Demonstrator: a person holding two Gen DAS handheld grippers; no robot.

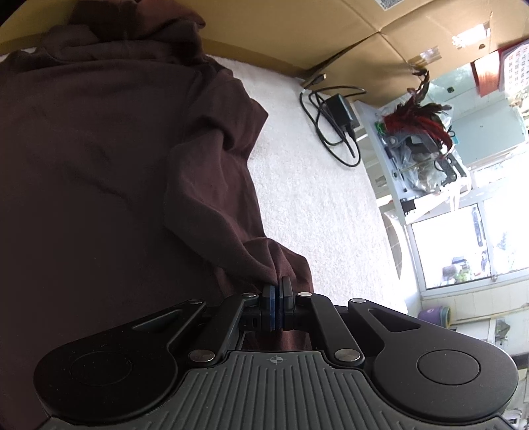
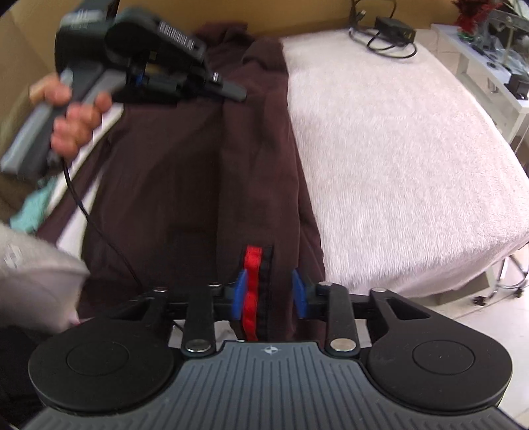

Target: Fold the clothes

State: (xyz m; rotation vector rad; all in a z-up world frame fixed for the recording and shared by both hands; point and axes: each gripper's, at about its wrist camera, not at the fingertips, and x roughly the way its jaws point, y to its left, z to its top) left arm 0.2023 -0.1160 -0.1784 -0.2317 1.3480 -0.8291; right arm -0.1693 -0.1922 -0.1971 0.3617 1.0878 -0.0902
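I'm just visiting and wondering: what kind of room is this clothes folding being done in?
Most likely a room in a home, perhaps a bedroom. A dark brown garment lies on a white fluffy blanket over what looks like a bed, a cluttered shelf stands by a window, and cardboard lines the wall.

We note a dark maroon garment (image 2: 185,185) carrying a red tab (image 2: 252,281) on a white, fluffy blanket (image 2: 396,158). Blue pads line the black right gripper (image 2: 269,292). Behind sits a plain tan cardboard box (image 1: 330,29).
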